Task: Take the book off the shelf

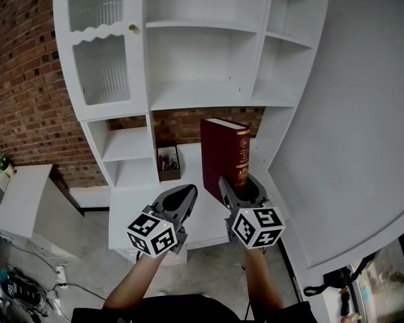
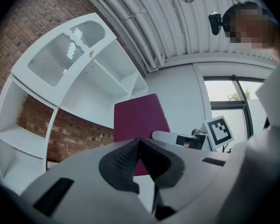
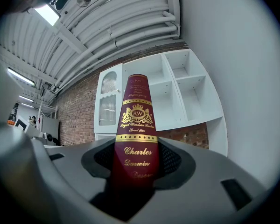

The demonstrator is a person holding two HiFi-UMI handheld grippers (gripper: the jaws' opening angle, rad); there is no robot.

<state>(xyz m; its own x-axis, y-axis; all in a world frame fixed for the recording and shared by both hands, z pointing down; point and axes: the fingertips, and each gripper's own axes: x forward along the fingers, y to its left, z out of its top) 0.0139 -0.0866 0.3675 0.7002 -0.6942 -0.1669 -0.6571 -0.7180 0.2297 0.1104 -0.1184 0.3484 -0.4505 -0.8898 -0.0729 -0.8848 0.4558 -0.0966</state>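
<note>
One book (image 1: 223, 152), upright, is pinched at its lower spine by the right tool (image 1: 238, 184), out in front of the shelf's (image 1: 209, 99) lower middle, with the left tool (image 1: 186, 192) pressed together, empty, just beside it.

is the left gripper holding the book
No, the left gripper is shut with nothing between its jaws; the right gripper clamps the dark red book.

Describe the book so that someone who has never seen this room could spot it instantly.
Find the tall white shelf unit against the brick wall. Just in front of its lower shelves, the right gripper clamps a thick book upright. It is the only book here, dark red with gold lettering on its spine.
</note>
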